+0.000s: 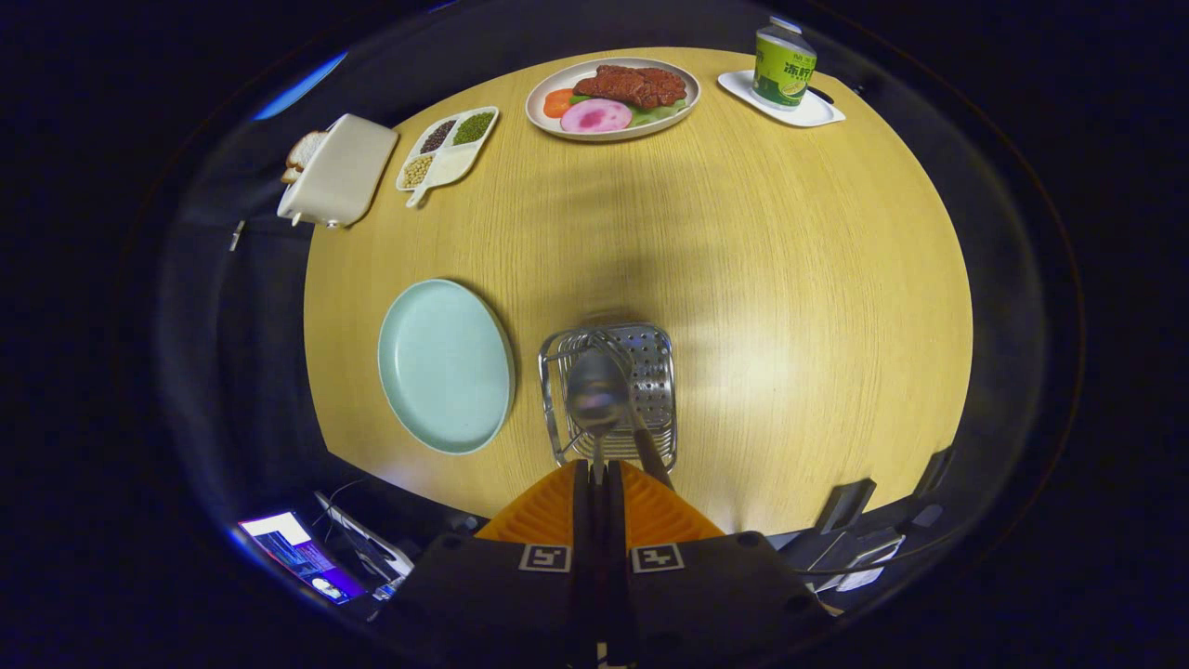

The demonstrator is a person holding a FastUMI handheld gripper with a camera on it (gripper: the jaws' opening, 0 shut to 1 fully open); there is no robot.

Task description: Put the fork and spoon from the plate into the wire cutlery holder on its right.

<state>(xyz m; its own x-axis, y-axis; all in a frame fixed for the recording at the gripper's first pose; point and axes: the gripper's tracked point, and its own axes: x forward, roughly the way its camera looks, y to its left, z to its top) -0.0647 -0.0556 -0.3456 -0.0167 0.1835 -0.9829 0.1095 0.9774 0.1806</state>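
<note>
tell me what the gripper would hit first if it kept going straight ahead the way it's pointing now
Probably the wire cutlery holder. The gripper is shut on the spoon, whose bowl hangs over the holder, so the spoon would meet it first. Depth is hard to judge.

A staged dining setup in a recording booth: a round wooden surface (790, 279) laid with a plate of fake food (613, 98), a sectioned bean tray (448, 147), a toaster (336, 172) and a carton (783, 65), ringed by dark cloth, with a lit screen (302, 556) beside it.
</note>
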